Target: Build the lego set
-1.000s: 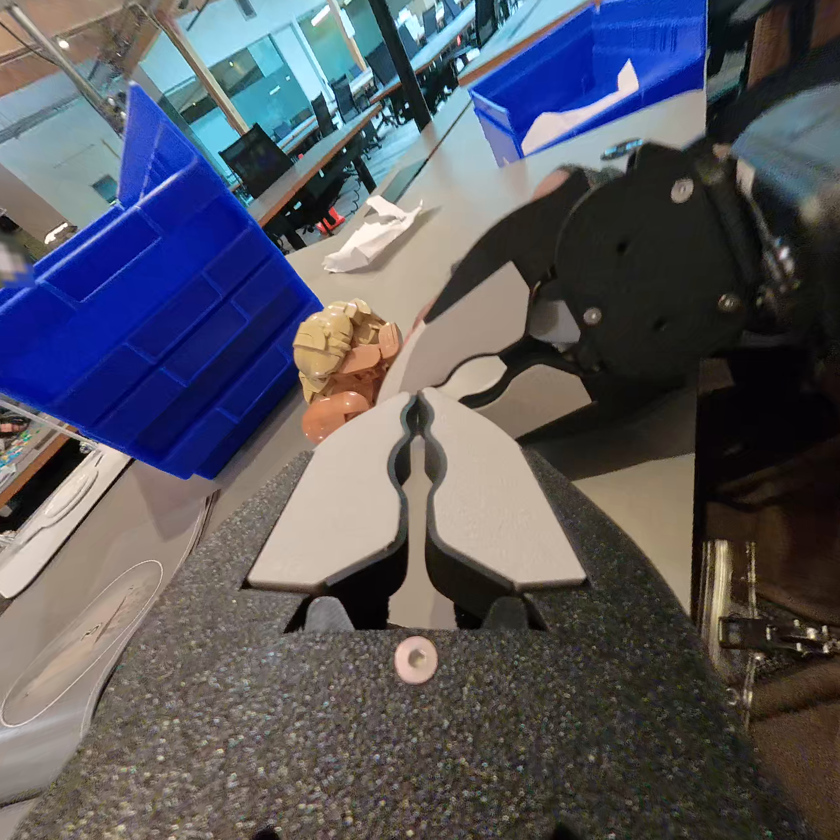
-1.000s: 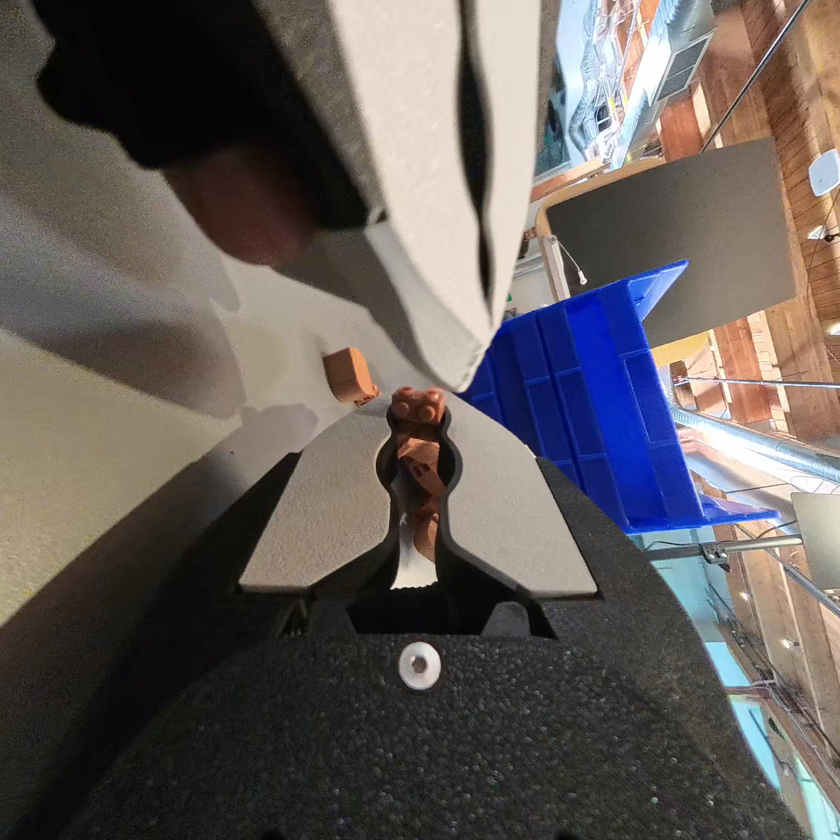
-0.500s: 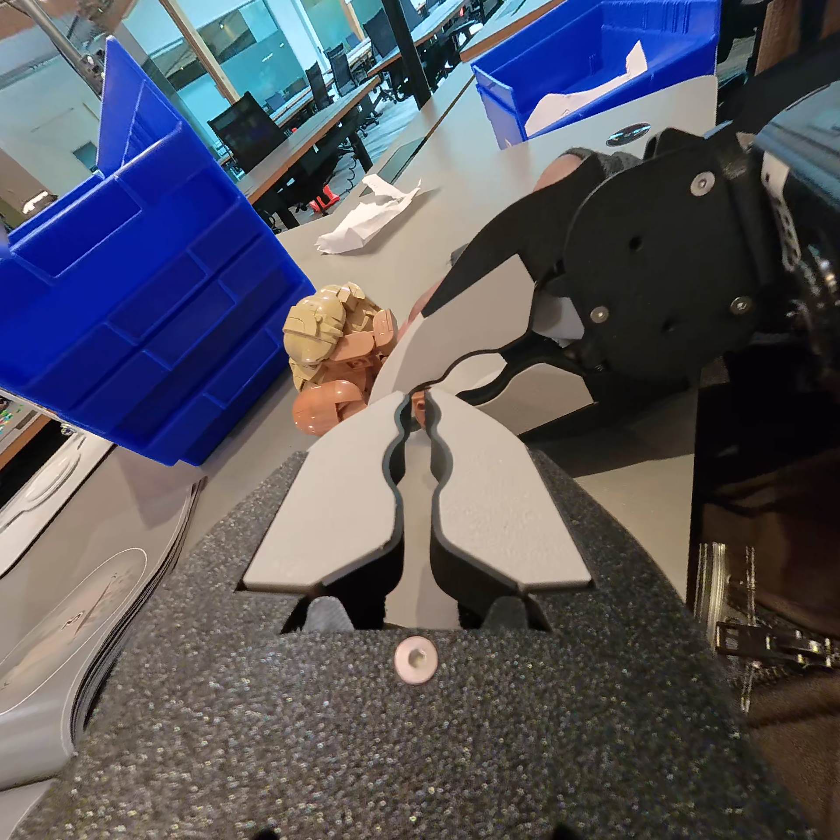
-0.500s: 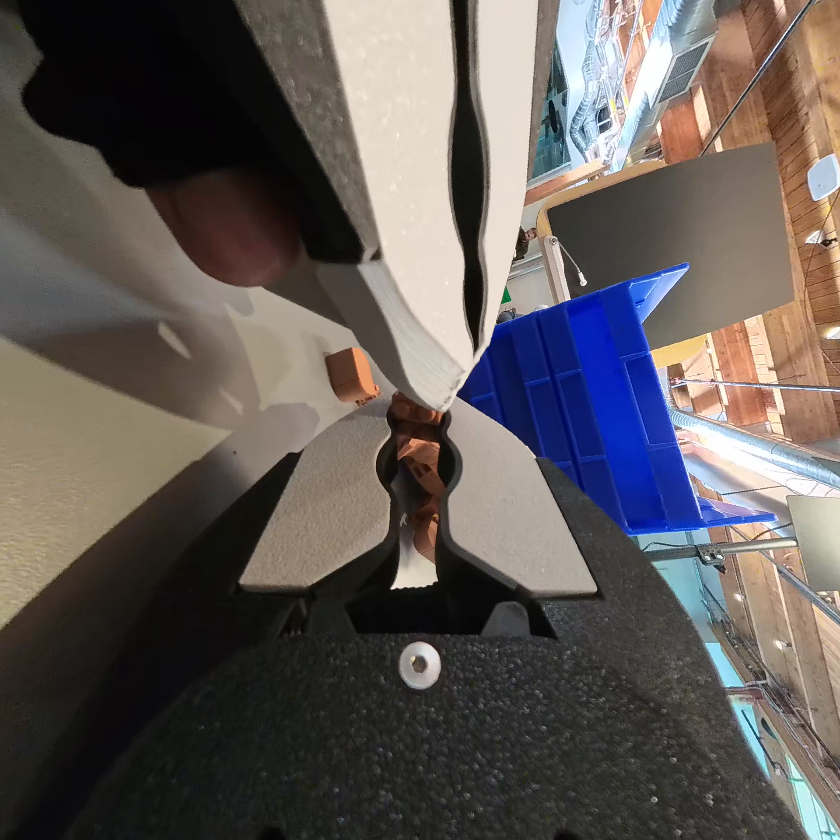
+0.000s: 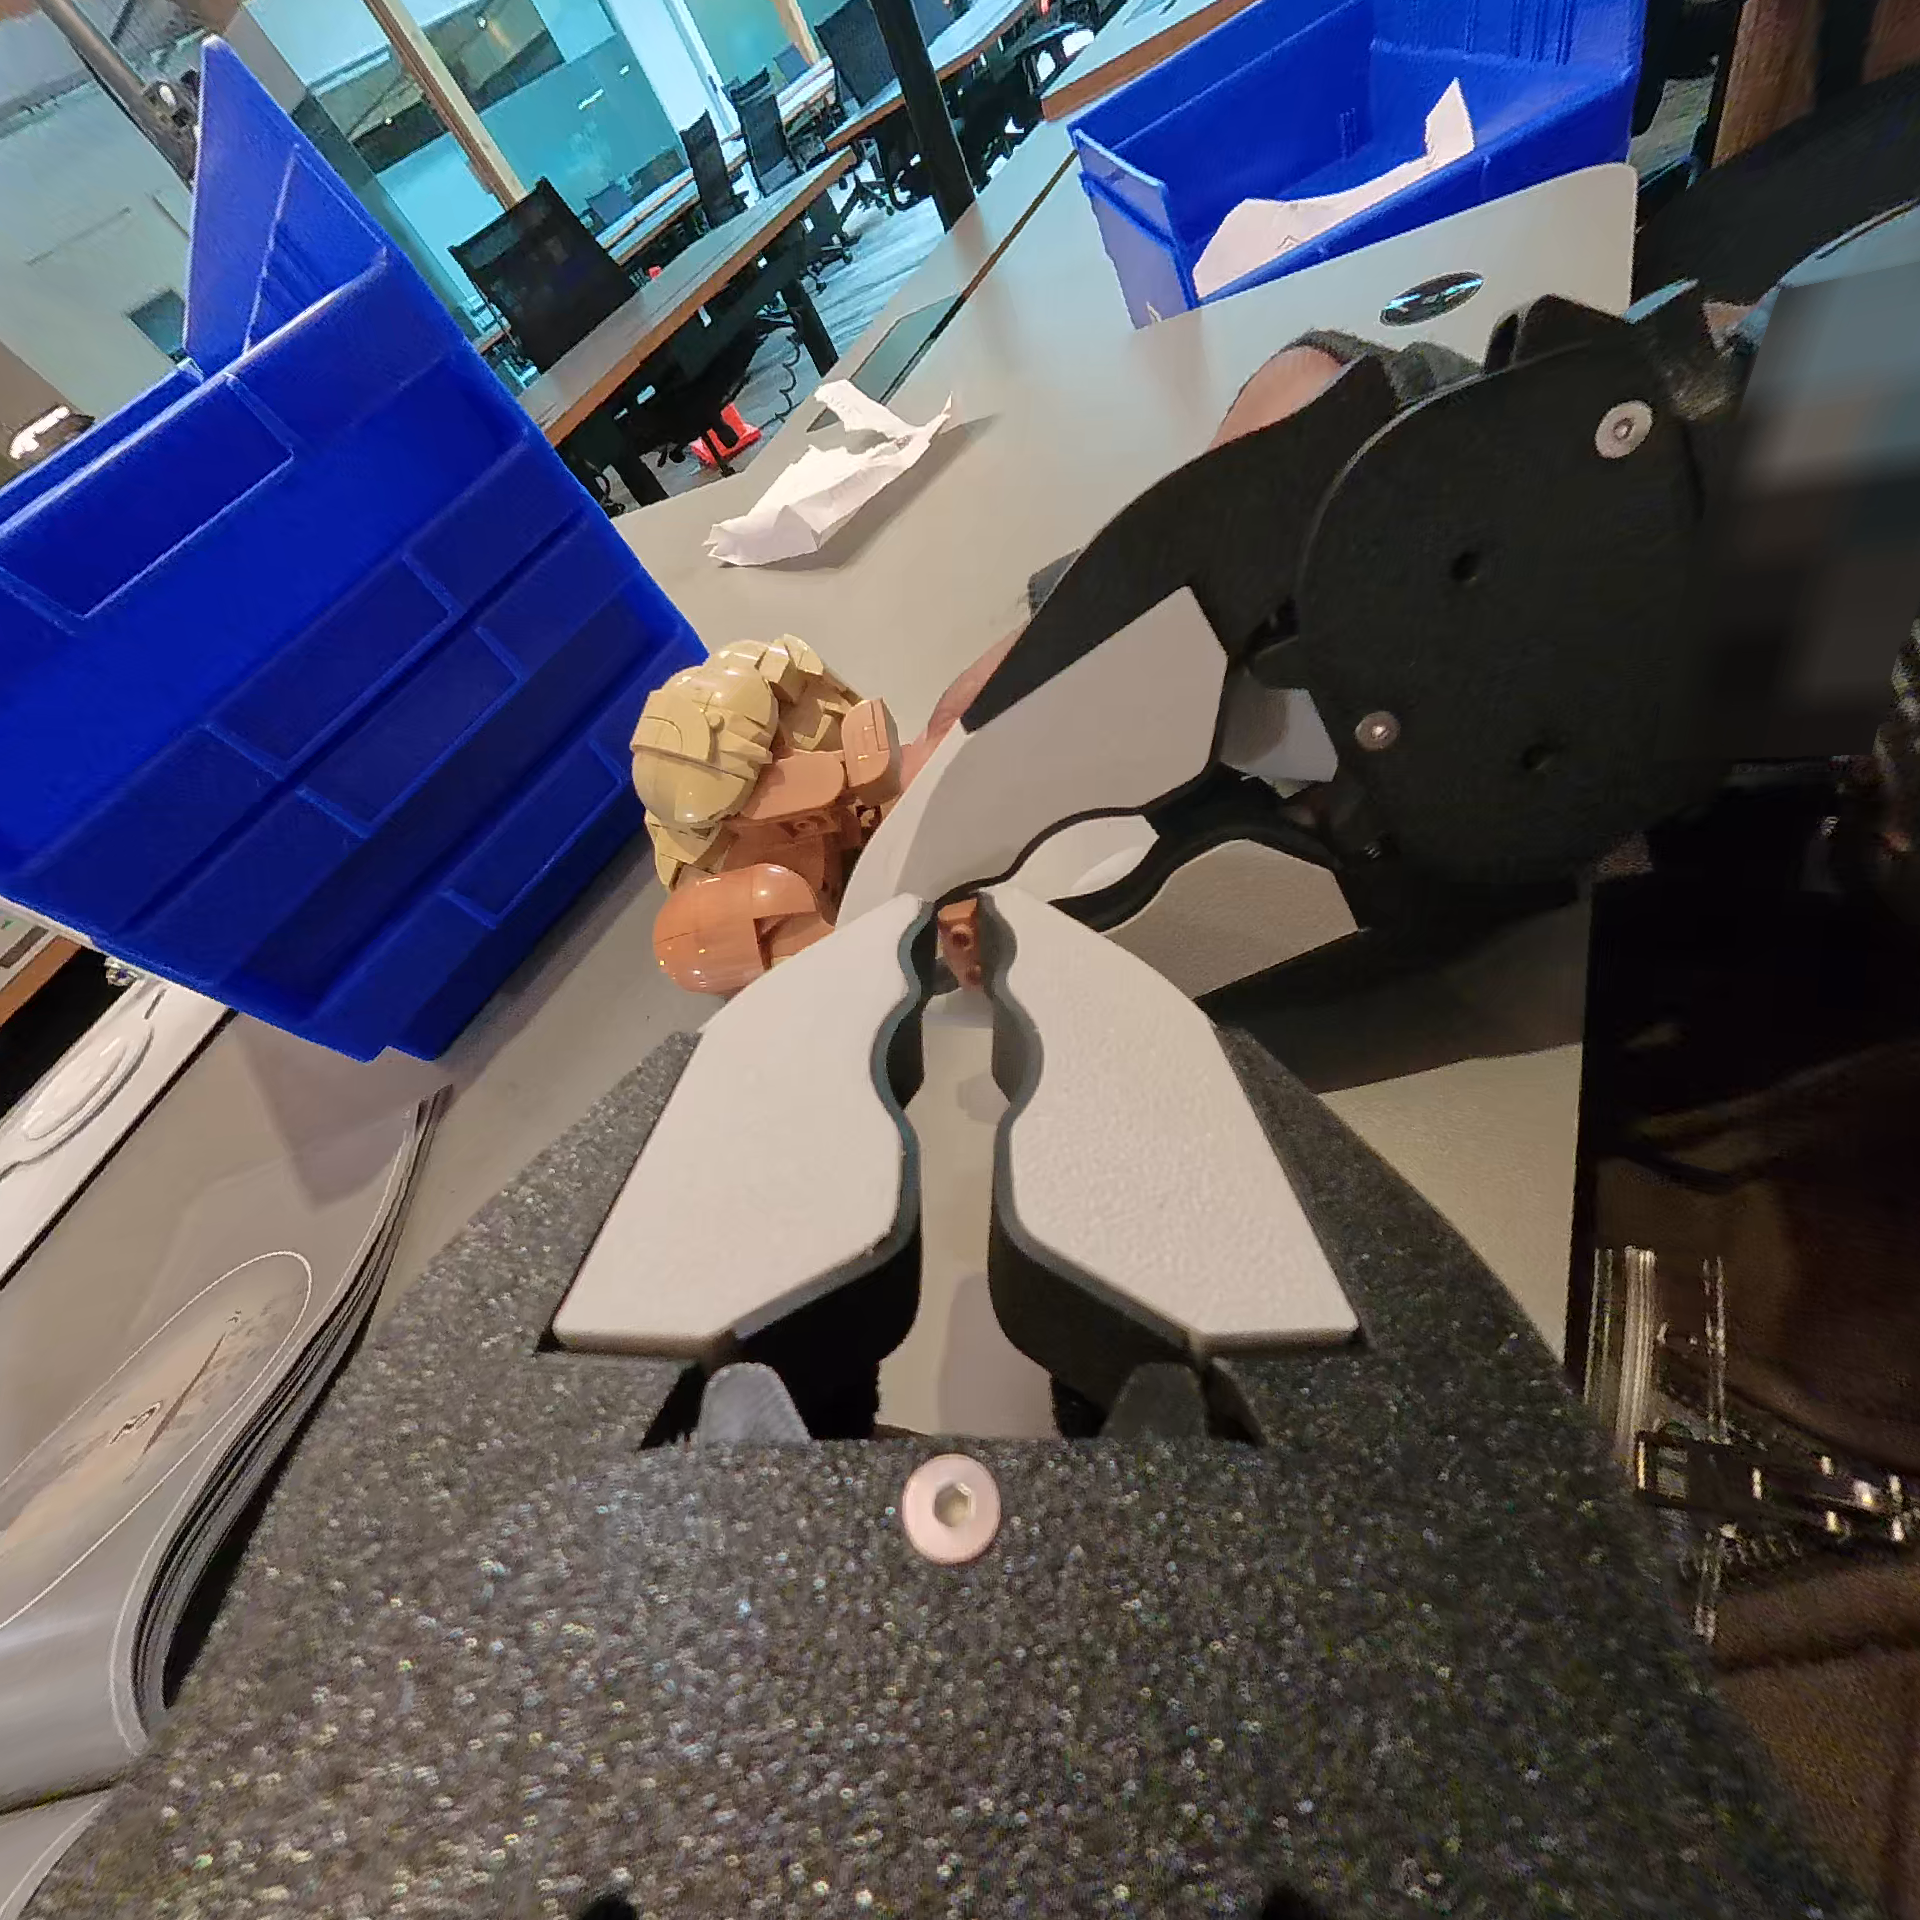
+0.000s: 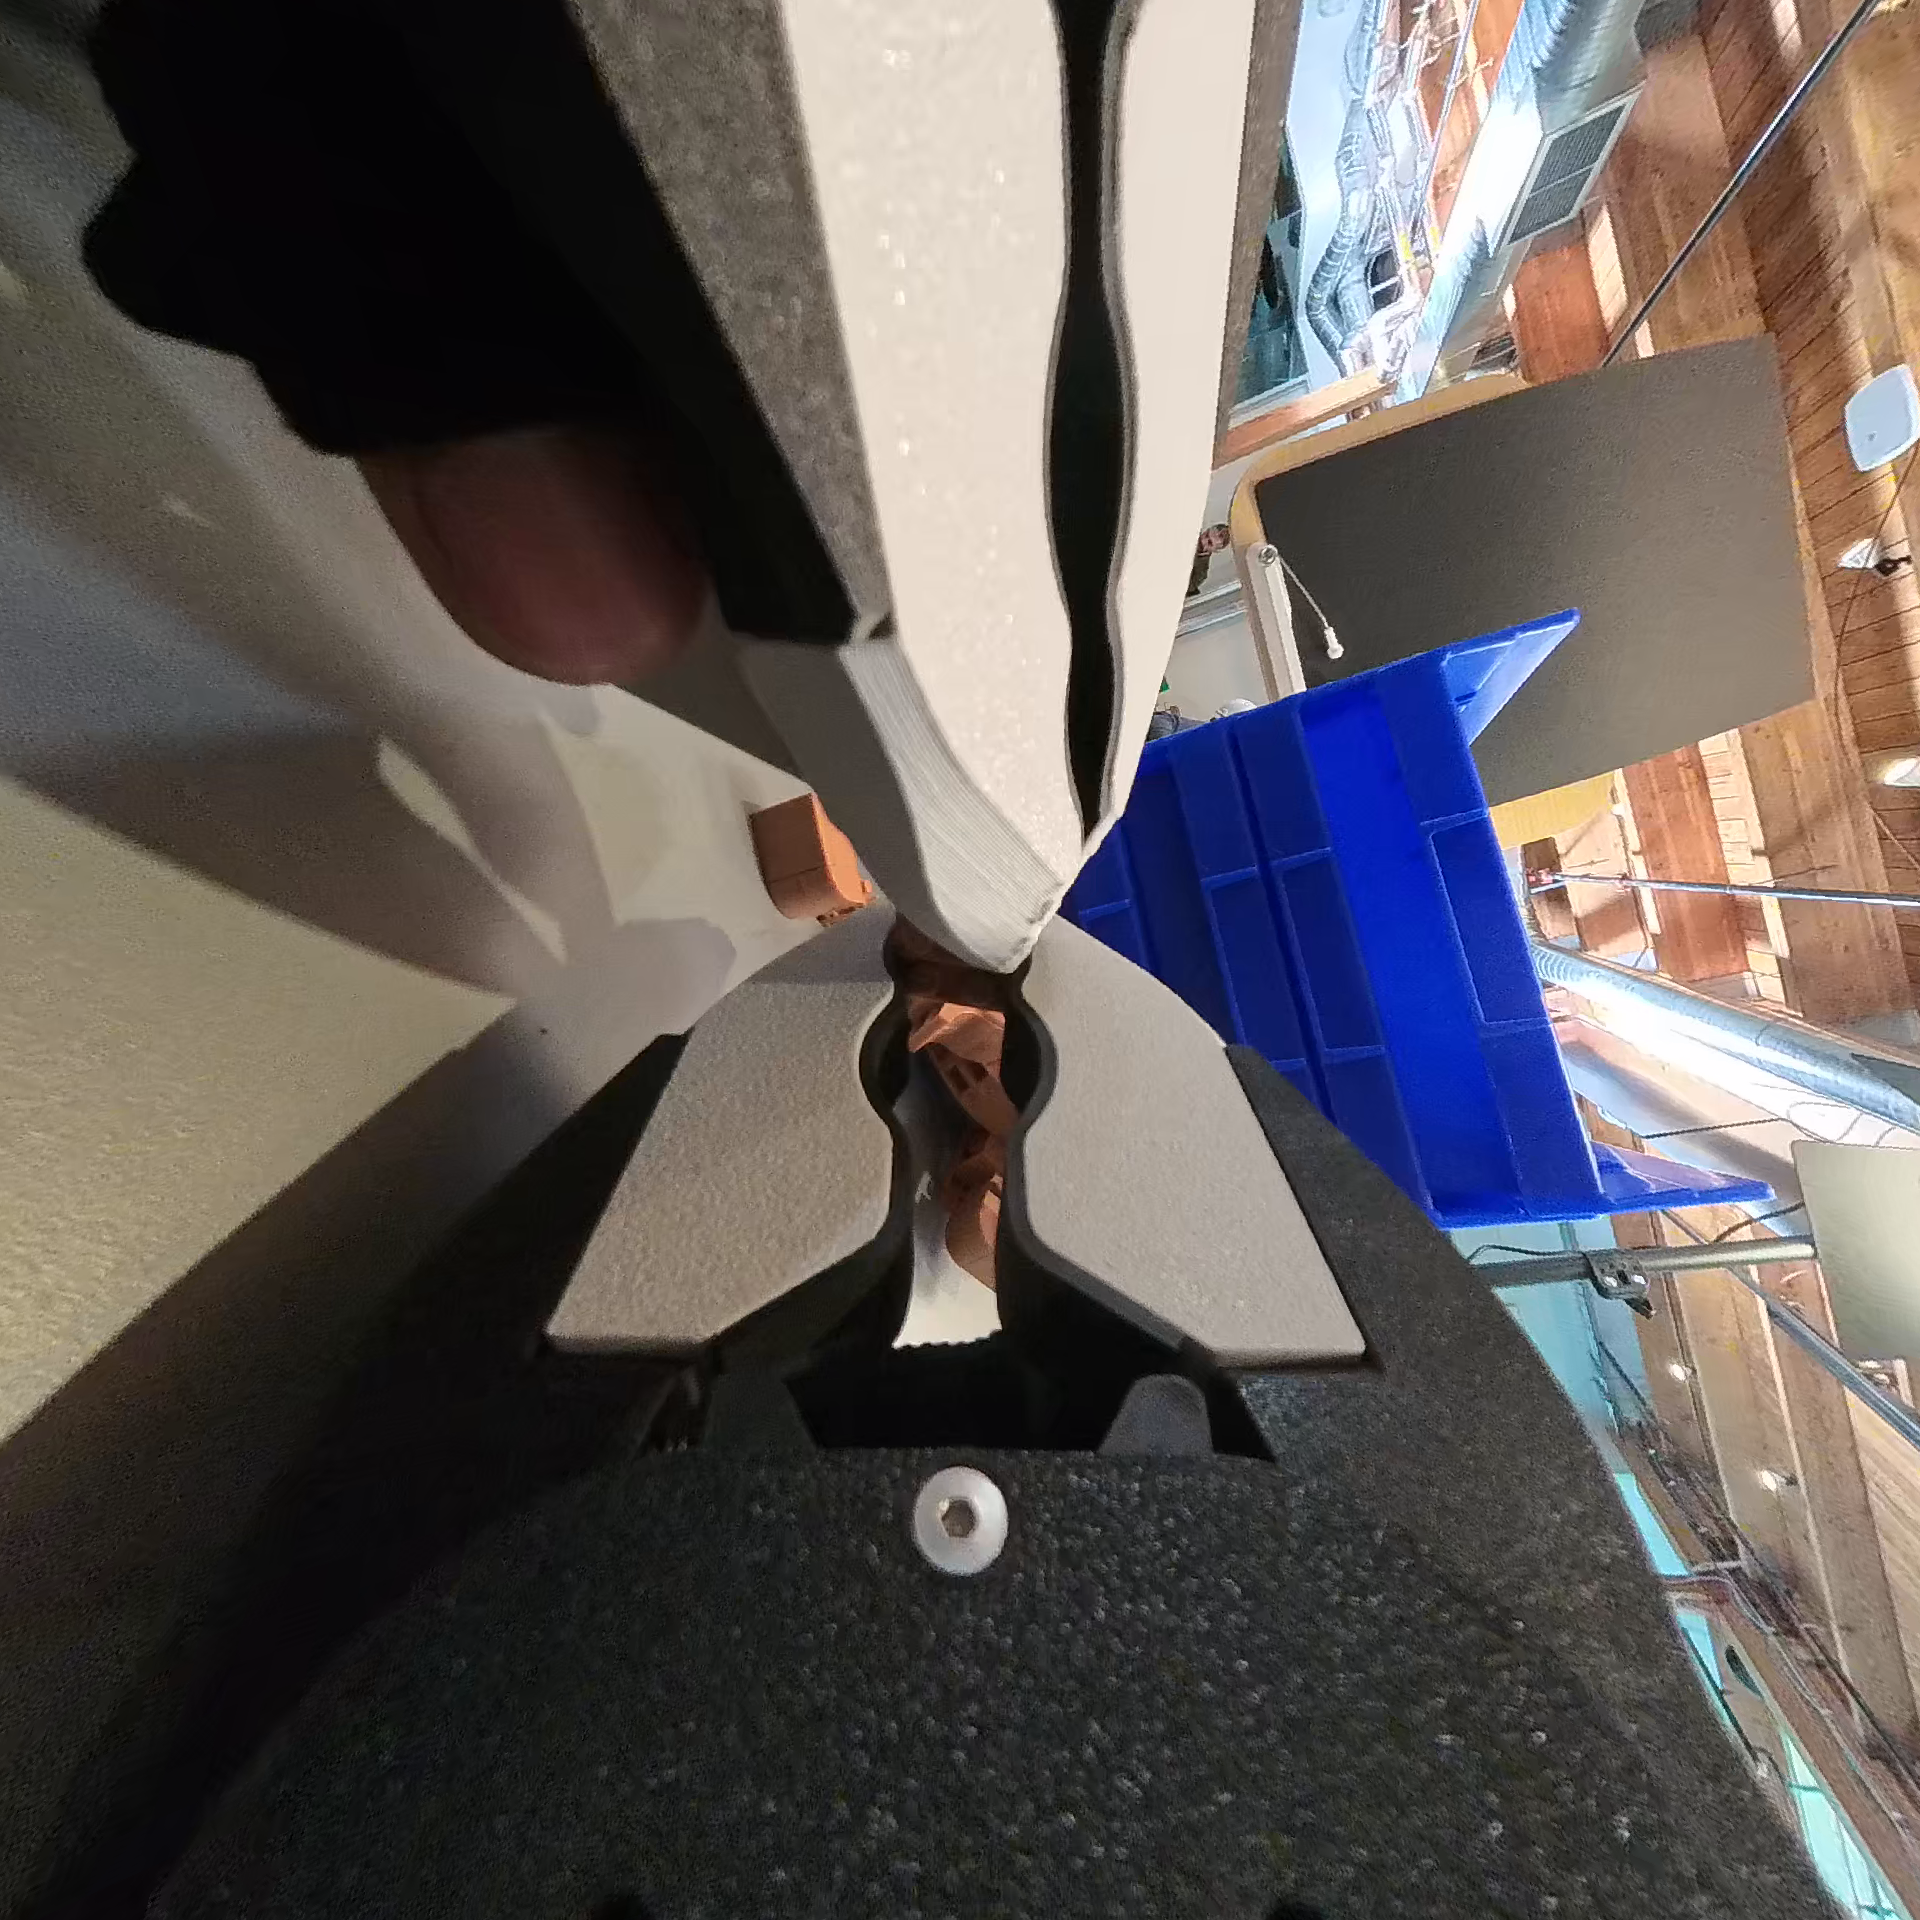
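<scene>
The small reddish-brown lego piece (image 6: 951,1049), clenched in the right gripper (image 6: 956,961), was met tip-to-tip by the nearly closed, seemingly empty left gripper (image 5: 951,914) above the tabletop (image 5: 1039,582), so squarely aligned, gentle pressing was judged best.

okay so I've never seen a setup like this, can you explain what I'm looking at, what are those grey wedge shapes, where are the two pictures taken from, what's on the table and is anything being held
The grey wedges are the two fingers of hand-held grippers; a person squeezes one in each hand, no robot arm. Each picture comes from a camera on one gripper, looking along its fingers.

In the left wrist view, the left gripper is nearly closed, tips meeting the right gripper coming in from the right. In the right wrist view, the right gripper is clamped on a small brown Lego piece, and the left gripper's tips touch it from above.

On the grey table sit a tan and brown Lego figure, a loose brown brick, two blue bins, crumpled paper and an instruction booklet.
</scene>
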